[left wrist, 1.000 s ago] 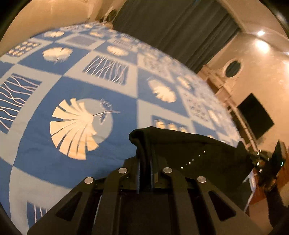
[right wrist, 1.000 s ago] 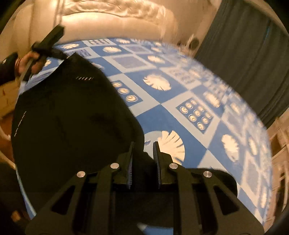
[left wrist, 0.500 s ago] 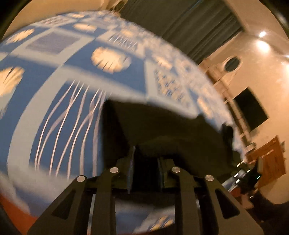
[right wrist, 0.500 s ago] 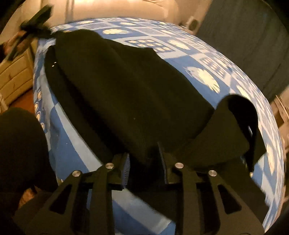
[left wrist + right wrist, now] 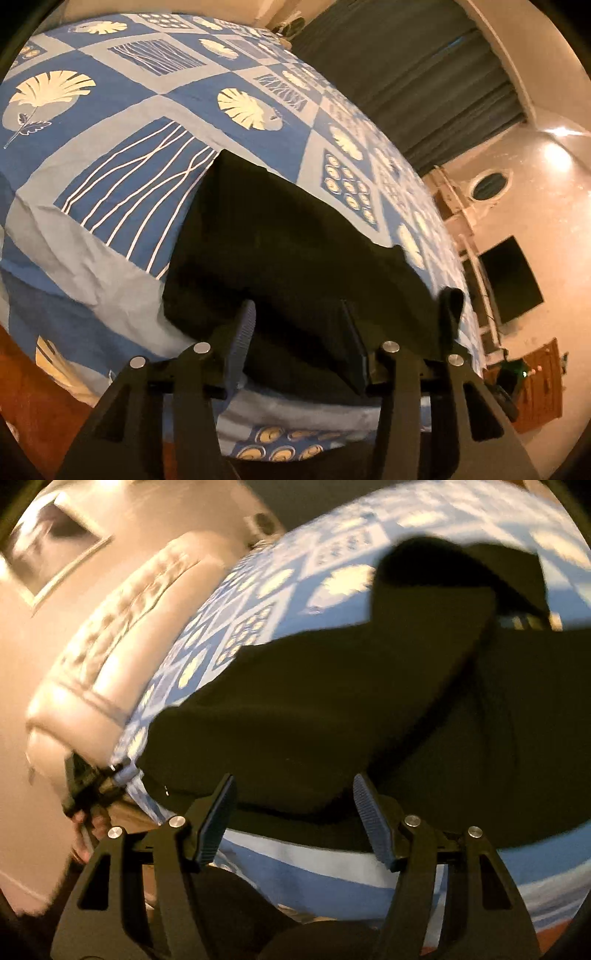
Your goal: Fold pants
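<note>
The black pants lie spread on the blue patterned bedspread, near the bed's front edge. My left gripper hovers just over their near edge. Its jaws are opening, the cloth lies loose between them, and the pads do not press on it. In the right wrist view the pants stretch across the bed, with one dark flap turned up at the far right. My right gripper is also opening, wide apart over the near hem and gripping nothing. The left gripper shows at the far left, held by a hand.
A cream tufted headboard stands at the bed's left end, under a framed picture. Dark curtains hang behind the bed. A wall television and a wooden cabinet are at the right. Wooden floor borders the bed.
Both grippers held the pants shut a second ago. They carried the cloth down onto the bed, then opened and let go. The right gripper's view has rolled.
</note>
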A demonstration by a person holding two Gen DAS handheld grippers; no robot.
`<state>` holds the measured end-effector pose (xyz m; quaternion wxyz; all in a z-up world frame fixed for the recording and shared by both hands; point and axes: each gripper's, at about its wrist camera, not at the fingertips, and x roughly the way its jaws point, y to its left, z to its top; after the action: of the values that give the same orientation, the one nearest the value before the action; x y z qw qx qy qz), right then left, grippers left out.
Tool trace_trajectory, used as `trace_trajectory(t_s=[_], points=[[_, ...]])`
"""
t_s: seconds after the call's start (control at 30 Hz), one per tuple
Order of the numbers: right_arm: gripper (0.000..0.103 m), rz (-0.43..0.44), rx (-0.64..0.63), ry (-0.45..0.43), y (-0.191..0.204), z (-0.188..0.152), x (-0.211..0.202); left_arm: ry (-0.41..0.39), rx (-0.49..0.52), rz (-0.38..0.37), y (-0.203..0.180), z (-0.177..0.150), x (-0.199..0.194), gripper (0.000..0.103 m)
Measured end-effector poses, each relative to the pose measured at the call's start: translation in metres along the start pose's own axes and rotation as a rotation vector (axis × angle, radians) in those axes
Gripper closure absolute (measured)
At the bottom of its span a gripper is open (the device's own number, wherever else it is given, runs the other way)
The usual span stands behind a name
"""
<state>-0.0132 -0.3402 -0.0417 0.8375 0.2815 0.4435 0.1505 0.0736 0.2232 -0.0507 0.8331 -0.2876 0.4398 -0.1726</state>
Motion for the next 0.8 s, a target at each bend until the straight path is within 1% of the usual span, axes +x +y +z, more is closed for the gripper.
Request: trace_trajectory(t_s=[0.07, 0.1, 0.13, 0.17, 0.2, 0.23, 0.3, 0.33, 0.37, 0.4, 0.43, 0.47, 0.5, 0.53, 0.57, 0.63, 0.73, 0.8], points=[[0.037, 0.039, 0.095, -0.011, -0.013, -0.003, 0.000, -0.009, -0.057, -0.003, 0.005, 0.000, 0.005, 0.056], [0.036, 0.050, 0.136, -0.017, -0.019, -0.006, 0.000, -0.015, -0.096, -0.004, 0.010, 0.000, 0.008, 0.054], [0.035, 0.058, 0.163, -0.021, -0.024, -0.006, 0.002, -0.020, -0.125, -0.010, 0.013, -0.001, 0.010, 0.049], [0.033, 0.061, 0.200, -0.029, -0.029, -0.008, 0.003, -0.026, -0.144, -0.016, 0.016, -0.002, 0.010, 0.046], [0.033, 0.064, 0.217, -0.038, -0.030, -0.008, 0.003, -0.033, -0.162, -0.020, 0.018, -0.003, 0.012, 0.042], [0.032, 0.068, 0.230, -0.048, -0.031, -0.009, 0.004, -0.039, -0.180, -0.015, 0.019, -0.003, 0.015, 0.041], [0.031, 0.058, 0.247, -0.069, -0.030, -0.008, 0.004, -0.041, -0.195, 0.004, 0.018, -0.003, 0.020, 0.041], [0.031, 0.043, 0.254, -0.081, -0.029, -0.007, 0.005, -0.048, -0.200, 0.013, 0.018, -0.003, 0.022, 0.043], [0.030, 0.027, 0.262, -0.094, -0.028, -0.006, 0.004, -0.058, -0.206, 0.028, 0.016, -0.004, 0.022, 0.049], [0.029, 0.005, 0.270, -0.112, -0.027, -0.006, 0.003, -0.064, -0.212, 0.054, 0.015, -0.005, 0.022, 0.071], [0.029, -0.009, 0.279, -0.124, -0.027, -0.005, 0.002, -0.050, -0.222, 0.095, 0.016, -0.006, 0.025, 0.081], [0.028, -0.017, 0.294, -0.130, -0.027, -0.005, 0.003, -0.039, -0.240, 0.120, 0.018, -0.008, 0.027, 0.088], [0.028, -0.019, 0.302, -0.131, -0.028, -0.006, 0.005, -0.042, -0.262, 0.121, 0.020, -0.011, 0.026, 0.089], [0.028, -0.022, 0.306, -0.130, -0.031, -0.007, 0.005, -0.061, -0.296, 0.097, 0.024, -0.015, 0.024, 0.090], [0.028, -0.032, 0.308, -0.128, -0.029, -0.006, 0.007, -0.074, -0.324, 0.088, 0.027, -0.018, 0.022, 0.090], [0.028, -0.043, 0.304, -0.130, -0.029, -0.004, 0.012, -0.090, -0.357, 0.078, 0.030, -0.023, 0.019, 0.089], [0.028, -0.087, 0.282, -0.129, -0.028, -0.002, 0.017, -0.098, -0.353, 0.086, 0.028, -0.025, 0.015, 0.089], [0.028, -0.125, 0.252, -0.131, -0.022, 0.000, 0.022, -0.086, -0.339, 0.082, 0.025, -0.025, 0.014, 0.086]])
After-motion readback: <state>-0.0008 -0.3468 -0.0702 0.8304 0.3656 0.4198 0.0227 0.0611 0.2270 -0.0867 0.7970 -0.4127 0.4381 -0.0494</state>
